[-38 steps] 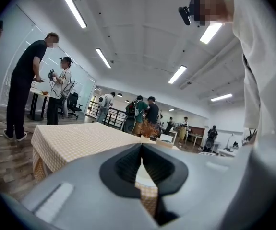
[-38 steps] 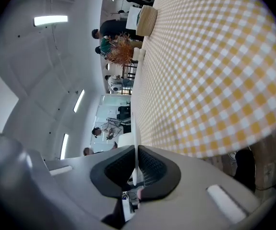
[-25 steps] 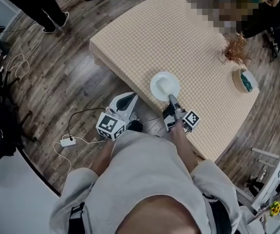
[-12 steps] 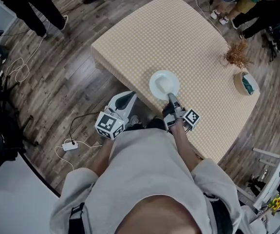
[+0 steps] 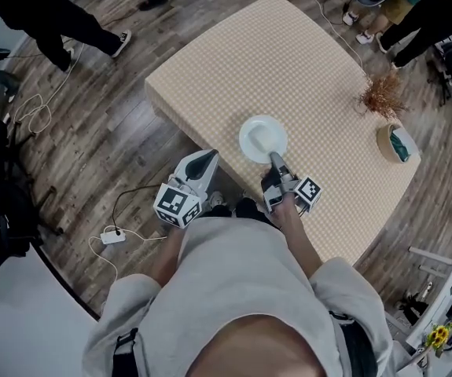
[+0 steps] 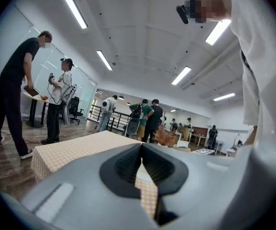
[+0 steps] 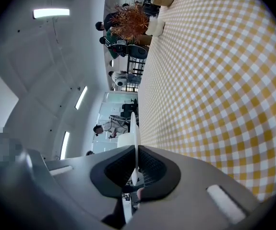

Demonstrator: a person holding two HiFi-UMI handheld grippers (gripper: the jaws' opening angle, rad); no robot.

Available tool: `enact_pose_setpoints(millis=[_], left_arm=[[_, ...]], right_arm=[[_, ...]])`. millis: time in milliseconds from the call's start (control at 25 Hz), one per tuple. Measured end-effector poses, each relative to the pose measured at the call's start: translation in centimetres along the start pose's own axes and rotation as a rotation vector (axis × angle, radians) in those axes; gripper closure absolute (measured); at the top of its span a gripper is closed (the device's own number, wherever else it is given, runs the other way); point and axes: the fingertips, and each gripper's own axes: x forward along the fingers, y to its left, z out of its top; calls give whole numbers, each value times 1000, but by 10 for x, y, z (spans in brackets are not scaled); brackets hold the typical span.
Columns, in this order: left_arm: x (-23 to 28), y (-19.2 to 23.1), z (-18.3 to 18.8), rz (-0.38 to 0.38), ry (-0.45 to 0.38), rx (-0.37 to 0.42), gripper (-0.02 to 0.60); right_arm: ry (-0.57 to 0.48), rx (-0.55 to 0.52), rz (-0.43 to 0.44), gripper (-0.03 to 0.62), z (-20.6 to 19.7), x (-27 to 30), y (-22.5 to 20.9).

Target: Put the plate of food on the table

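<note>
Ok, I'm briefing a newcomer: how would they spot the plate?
Find the big table with the yellow checked cloth. At its near edge, the right gripper is shut on the rim of the plate. It is round and white, unlike the brown dried plant and woven basket further right.

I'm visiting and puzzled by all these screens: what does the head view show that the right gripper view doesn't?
Only the head view: the left gripper beside the table, a power strip on the floor, and the plate's whole round face. Only the right gripper view: the plate's rim edge-on, pinched in the right gripper, plus ceiling lights. Both: plate, checkered table, dried plant.
</note>
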Motion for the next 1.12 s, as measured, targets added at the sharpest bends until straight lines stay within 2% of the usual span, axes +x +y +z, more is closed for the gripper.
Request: enact_pose_setpoints(millis=[360,1120], left_arm=[[14,-1,-13,60,29,-23,572],[34,24,-59,120,102,-67,572]], right_arm=[[44,27,-70,580,11,-4,-24],[85,32,-72,582,16,-3,-77]])
